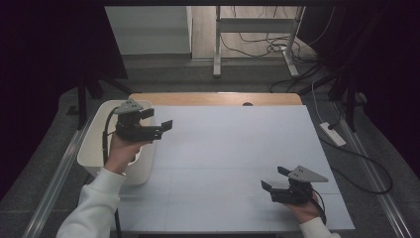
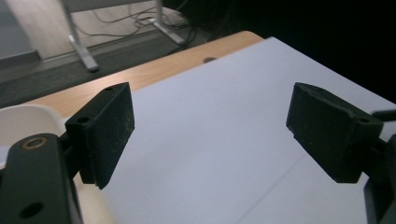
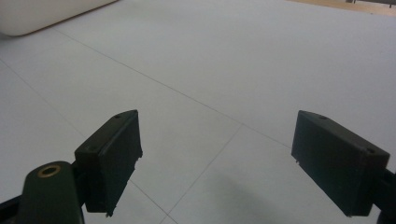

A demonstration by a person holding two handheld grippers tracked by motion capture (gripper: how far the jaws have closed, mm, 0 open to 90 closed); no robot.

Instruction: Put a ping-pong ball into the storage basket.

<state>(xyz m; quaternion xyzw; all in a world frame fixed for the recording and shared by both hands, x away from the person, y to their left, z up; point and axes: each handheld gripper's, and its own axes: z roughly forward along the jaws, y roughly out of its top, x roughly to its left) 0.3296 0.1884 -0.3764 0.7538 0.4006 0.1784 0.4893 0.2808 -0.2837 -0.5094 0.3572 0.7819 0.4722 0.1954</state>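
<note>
While the left tongs [image 1: 159, 126] hang above the rim of the white bin [image 1: 94, 148] at the left edge of the bench [image 1: 233, 148], their jaws stand wide apart with nothing between them, as the left gripper view makes plain. The right tongs [image 1: 273, 179] sit low over the near right part of the white sheet, likewise spread and holding nothing. The bin is the thing nearest the left hand [image 1: 121, 148], and it overhangs the bench's side, so a careless knock from the tongs or the wrist could, I judge, tip it or push it off the edge. The cable trailing from the left tongs runs down across the bin's mouth; it might snag on the rim as the hand swings. Nothing else lies on the sheet to grasp.
</note>
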